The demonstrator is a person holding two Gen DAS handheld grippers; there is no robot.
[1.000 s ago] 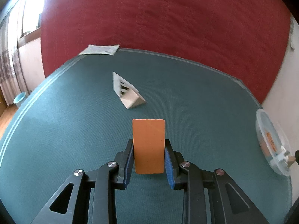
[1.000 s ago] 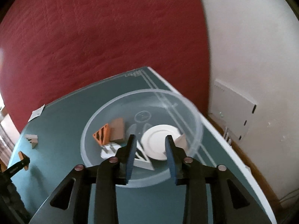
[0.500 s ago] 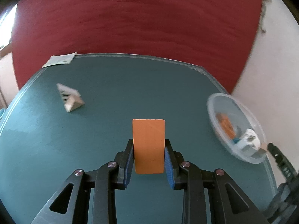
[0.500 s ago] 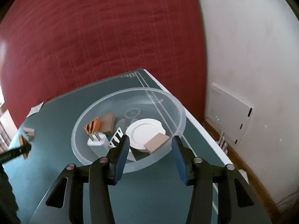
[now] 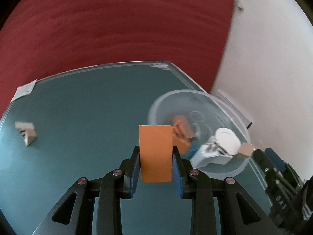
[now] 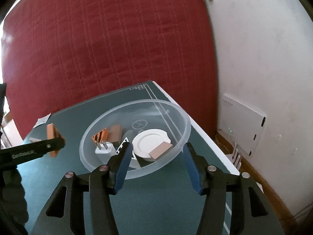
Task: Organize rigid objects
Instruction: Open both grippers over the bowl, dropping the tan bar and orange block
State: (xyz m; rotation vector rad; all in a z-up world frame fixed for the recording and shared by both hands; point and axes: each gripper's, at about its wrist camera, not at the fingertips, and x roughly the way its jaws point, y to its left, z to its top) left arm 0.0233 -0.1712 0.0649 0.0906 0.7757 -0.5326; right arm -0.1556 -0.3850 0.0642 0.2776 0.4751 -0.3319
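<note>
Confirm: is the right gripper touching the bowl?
Cannot tell. In the right wrist view the open right gripper straddles the bowl's near rim; its blue pads overlap the clear wall.

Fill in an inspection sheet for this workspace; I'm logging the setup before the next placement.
Surface: green table, mostly bare.
Job's things: orange block in the left gripper; clear bowl at the table's right edge holds a white disc, a plug, a tan block and orange and brown pieces; a wedge lies alone at far left.
Clutter: paper slip at the far corner.
Grippers: left gripper shut on the orange block; right gripper open, jaws just opening, near the bowl's rim, nothing gripped.
Cables: nothing seen.
Surroundings: red quilted backdrop, white wall, white box low on the wall.
</note>
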